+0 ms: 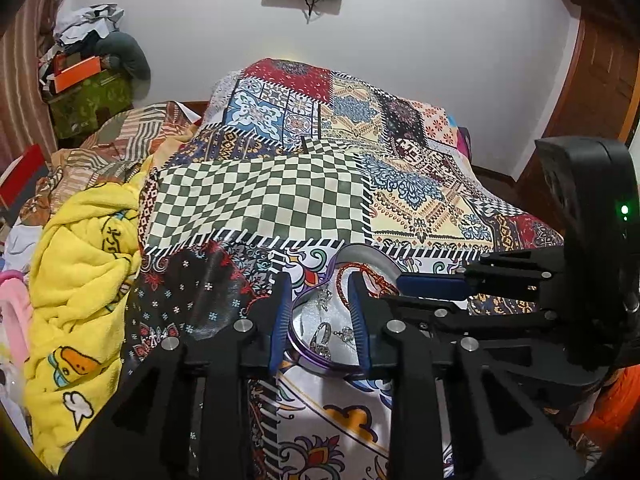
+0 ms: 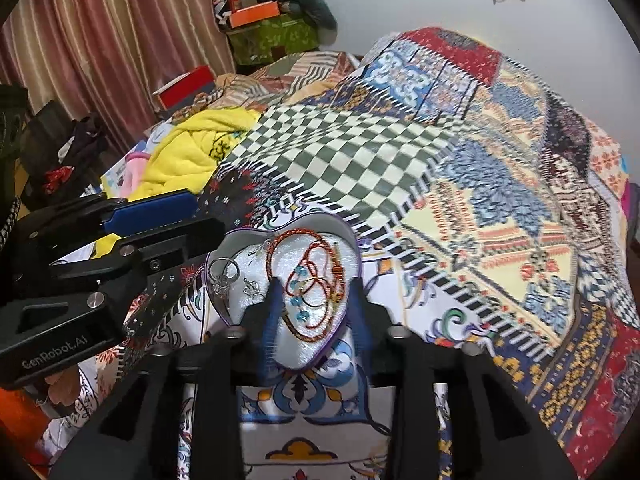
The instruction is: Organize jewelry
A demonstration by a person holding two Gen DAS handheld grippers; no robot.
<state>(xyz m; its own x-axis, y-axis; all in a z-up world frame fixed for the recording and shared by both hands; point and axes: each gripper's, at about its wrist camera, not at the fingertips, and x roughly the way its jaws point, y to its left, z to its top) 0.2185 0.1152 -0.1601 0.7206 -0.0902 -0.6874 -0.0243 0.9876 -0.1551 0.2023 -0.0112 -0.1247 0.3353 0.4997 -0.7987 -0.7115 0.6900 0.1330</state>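
A heart-shaped silver tray with a purple rim (image 2: 352, 248) lies on the patterned bedspread. It holds a red beaded necklace (image 2: 316, 248), a turquoise bead piece (image 2: 298, 280), a thin hoop (image 2: 314, 292) and silver rings (image 2: 222, 276). My right gripper (image 2: 316, 316) is open, its blue fingers either side of the necklace over the tray. In the left wrist view the tray's rim (image 1: 304, 354) shows with silver rings (image 1: 322, 338) and the red necklace (image 1: 362, 272). My left gripper (image 1: 320, 316) is open over the rings. The right gripper (image 1: 432, 286) enters from the right.
A patchwork bedspread (image 1: 280, 196) covers the bed. A yellow blanket (image 1: 76, 264) lies bunched at the left. Boxes and clothes (image 1: 84, 72) are piled in the far left corner. A striped curtain (image 2: 100, 40) hangs at the left, a wooden door (image 1: 600, 68) at the right.
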